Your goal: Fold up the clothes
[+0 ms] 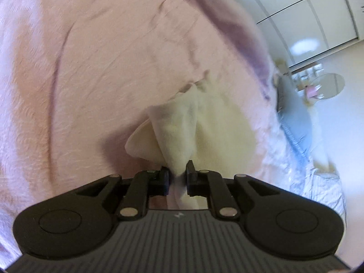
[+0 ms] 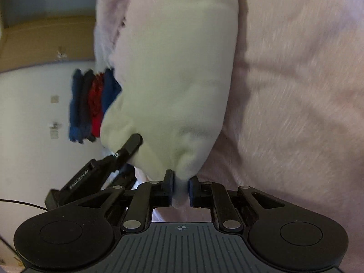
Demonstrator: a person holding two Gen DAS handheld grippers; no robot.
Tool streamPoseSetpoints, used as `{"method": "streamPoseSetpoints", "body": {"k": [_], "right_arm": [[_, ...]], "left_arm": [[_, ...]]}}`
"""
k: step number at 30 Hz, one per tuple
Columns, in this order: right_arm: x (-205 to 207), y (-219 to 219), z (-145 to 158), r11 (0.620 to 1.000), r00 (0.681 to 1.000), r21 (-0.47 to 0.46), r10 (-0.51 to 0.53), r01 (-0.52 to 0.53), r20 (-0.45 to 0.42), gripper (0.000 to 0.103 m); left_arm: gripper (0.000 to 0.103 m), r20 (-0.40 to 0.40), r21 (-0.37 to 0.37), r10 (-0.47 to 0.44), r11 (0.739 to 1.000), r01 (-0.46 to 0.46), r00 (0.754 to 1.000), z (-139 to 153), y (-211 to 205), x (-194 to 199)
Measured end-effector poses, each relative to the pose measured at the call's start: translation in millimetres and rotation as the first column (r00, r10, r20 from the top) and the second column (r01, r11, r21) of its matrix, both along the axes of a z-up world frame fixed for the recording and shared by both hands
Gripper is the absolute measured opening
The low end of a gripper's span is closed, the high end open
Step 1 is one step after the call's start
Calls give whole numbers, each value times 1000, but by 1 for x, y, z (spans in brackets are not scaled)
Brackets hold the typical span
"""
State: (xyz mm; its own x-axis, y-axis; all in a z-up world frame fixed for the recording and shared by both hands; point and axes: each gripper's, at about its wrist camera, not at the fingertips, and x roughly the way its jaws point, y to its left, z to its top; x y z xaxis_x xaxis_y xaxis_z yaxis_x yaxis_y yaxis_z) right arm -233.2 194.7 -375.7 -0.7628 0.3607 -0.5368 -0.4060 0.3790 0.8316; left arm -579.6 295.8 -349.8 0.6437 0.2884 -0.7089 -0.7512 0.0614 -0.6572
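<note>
A fluffy pink garment [image 1: 91,79] with a cream panel [image 1: 182,136] fills the left wrist view. My left gripper [image 1: 178,175] is shut on a bunched tip of the cream fabric, which hangs from its pads. In the right wrist view the same pink garment [image 2: 295,91] and its cream panel [image 2: 177,79] hang close in front. My right gripper [image 2: 181,186] is shut on the cream panel's lower tip. To the lower left, one of the left gripper's fingers [image 2: 134,142] presses against the cream panel's edge; the other finger is hidden.
A stack of folded blue, dark and red clothes [image 2: 93,104] lies on a white surface [image 2: 34,113]. A black cable [image 2: 22,203] runs at the lower left. Blue-grey cloth [image 1: 293,122], a round mirror [image 1: 329,86] and a wall show to the right.
</note>
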Motion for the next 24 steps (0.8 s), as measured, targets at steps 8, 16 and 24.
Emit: {"method": "streamPoseSetpoints", "body": {"k": [8, 16, 24], "right_arm": [[45, 2, 11, 996, 961, -21, 89, -86, 261, 50], [46, 11, 8, 993, 958, -72, 110, -94, 264, 50], [71, 41, 28, 988, 917, 15, 138, -155, 374, 50]], "left_arm": [[39, 121, -145, 311, 945, -294, 943, -26, -45, -13], [8, 107, -15, 257, 966, -257, 960, -29, -38, 8], [10, -54, 153, 80, 986, -71, 995, 7, 5, -35]]}}
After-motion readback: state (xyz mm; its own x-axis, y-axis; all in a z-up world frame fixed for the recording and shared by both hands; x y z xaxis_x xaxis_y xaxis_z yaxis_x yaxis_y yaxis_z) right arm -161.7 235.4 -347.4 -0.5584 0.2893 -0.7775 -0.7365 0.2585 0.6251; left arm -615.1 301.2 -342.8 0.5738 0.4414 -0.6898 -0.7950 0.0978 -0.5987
